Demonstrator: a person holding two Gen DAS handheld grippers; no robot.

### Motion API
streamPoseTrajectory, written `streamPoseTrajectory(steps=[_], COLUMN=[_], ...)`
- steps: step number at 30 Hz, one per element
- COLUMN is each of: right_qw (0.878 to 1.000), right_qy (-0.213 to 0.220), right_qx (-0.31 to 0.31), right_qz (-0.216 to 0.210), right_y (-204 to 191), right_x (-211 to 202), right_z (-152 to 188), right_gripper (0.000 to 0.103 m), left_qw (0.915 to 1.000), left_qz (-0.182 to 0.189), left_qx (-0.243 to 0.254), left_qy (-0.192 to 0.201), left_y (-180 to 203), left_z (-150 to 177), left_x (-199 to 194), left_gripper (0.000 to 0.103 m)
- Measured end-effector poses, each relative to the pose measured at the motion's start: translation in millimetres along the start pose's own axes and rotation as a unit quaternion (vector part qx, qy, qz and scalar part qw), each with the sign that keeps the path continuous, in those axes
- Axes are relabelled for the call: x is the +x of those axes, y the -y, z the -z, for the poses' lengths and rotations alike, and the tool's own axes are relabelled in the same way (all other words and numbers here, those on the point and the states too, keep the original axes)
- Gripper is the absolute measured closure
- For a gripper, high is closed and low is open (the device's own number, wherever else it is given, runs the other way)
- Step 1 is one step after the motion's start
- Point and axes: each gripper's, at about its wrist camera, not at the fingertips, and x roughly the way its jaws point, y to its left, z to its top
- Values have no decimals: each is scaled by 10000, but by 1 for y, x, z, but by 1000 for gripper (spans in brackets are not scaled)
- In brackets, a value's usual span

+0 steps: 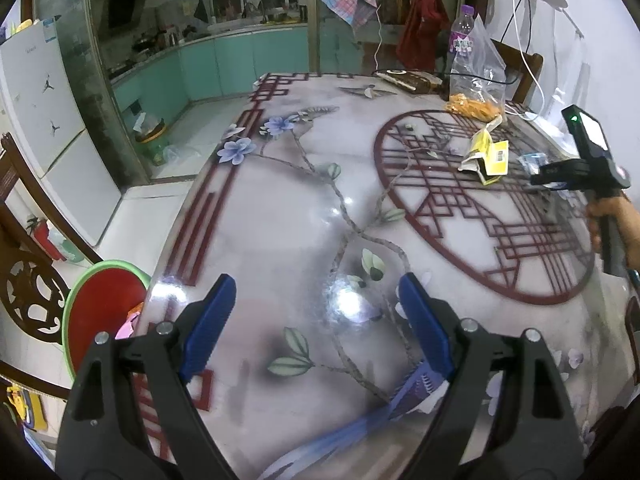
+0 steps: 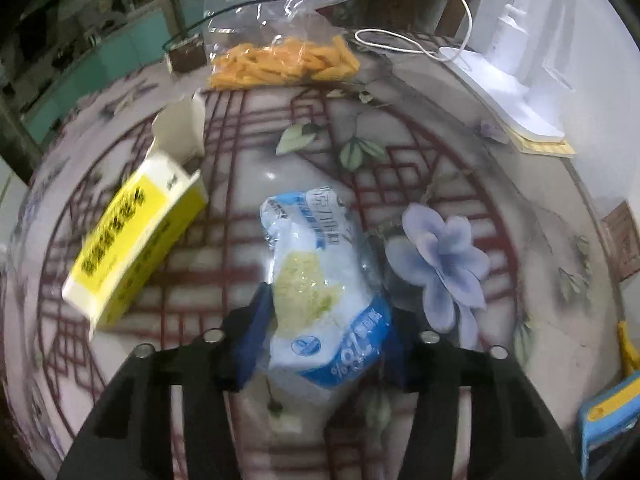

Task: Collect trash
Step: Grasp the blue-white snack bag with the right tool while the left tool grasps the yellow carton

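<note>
**Kitchen table, trash being gathered**

Glossy and flower-printed, the table (image 2: 500, 184) carries a crumpled blue-and-white wrapper (image 2: 320, 280) near the middle of its red lattice circle. The right gripper (image 2: 324, 340) has its blue pads pressed against both sides of the wrapper. Left of the wrapper lies an opened yellow carton (image 2: 136, 236); beyond it, a clear bag of orange snacks (image 2: 284, 60). The left gripper (image 1: 316, 320) hovers with its fingers apart and empty, well apart from the wrapper, above bare tabletop. A red basin (image 1: 100, 312) sits below the table's edge.

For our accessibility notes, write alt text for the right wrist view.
The right gripper is shut on a crumpled blue-and-white wrapper on the patterned table. An open yellow box lies left; a clear bag of orange snacks sits behind.
</note>
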Motion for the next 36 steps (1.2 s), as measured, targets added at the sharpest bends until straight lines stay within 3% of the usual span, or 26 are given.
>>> streamPoseTrajectory(steps=[7, 8, 10, 13, 16, 20, 26, 30, 32, 33, 36], right_qw=[9973, 9960, 9874, 9794, 9818, 9777, 9734, 9734, 9702, 9689, 9682], right_qy=[-451, -590, -836, -520, -18, 27, 89, 214, 374, 433, 497], right_qx=[-280, -201, 325, 750, 662, 689, 1039, 1118, 1243, 1295, 1301], right_qz=[-502, -641, -1304, -1803, -1780, -1983, -2043, -1986, -2044, -2062, -2078], right_y=[1, 3, 18, 31, 34, 39, 60, 75, 84, 88, 93], right_x=[-39, -43, -60, -95, -126, -124, -115, -118, -122, -124, -125], right_z=[74, 85, 106, 118, 125, 119, 101, 91, 86, 84, 82], right_gripper=[80, 80, 80, 80, 80, 80, 80, 79, 78, 78, 78], left_qw=[9998, 9997, 9993, 9985, 9964, 9942, 9942, 9938, 9937, 9933, 9929], left_qz=[-63, -66, -64, -64, -238, -288, 308, 429, 546, 611, 387], left_qx=[147, 189, 326, 518, 812, 1033, 1009, 1011, 964, 953, 1037], left_qy=[-124, -140, -170, -142, -43, -100, -222, -156, -164, -238, -432], left_y=[8, 10, 16, 24, 36, 57, 135, 187, 208, 220, 241], left_z=[8, 9, 14, 20, 26, 24, -34, -87, -110, -123, -141], left_x=[6, 7, 7, 5, 8, 16, 53, 80, 93, 105, 130], left_gripper=[22, 22, 22, 22, 22, 22, 22, 21, 10, 9, 9])
